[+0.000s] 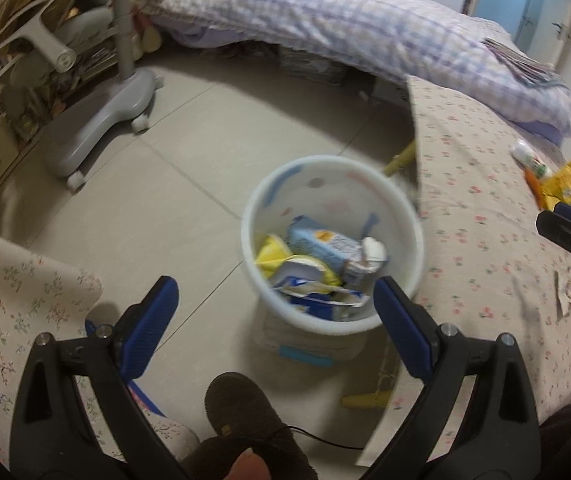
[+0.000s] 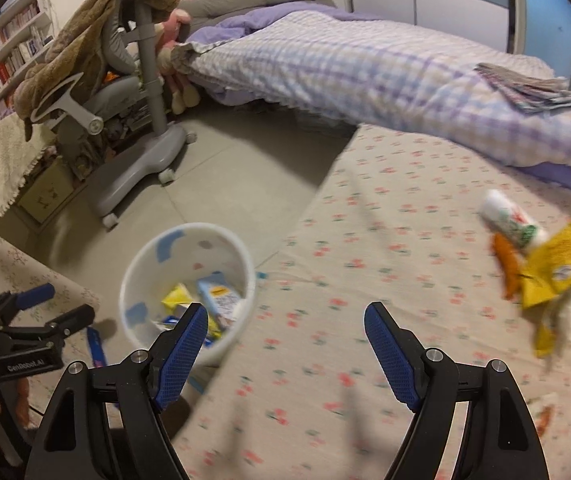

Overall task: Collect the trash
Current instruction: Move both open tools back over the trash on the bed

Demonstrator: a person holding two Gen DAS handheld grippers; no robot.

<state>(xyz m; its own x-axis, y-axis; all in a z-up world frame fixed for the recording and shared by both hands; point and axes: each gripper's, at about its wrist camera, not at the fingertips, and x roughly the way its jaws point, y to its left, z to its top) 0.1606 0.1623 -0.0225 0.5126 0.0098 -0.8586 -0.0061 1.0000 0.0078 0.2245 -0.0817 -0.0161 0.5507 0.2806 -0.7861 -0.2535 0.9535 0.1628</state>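
Down on the tile floor, tucked against the bed's edge, sits the white bin with a blue carton and yellow wrappers already inside. More trash waits well apart on the floral sheet: a yellow wrapper, a white tube, an orange scrap. Both grippers are spread wide with nothing in them, the left gripper above the bin, the right gripper over the sheet. Looks like the between-drops stage; next the right one probably needs to reach across to that pile and pinch the wrapper flat.
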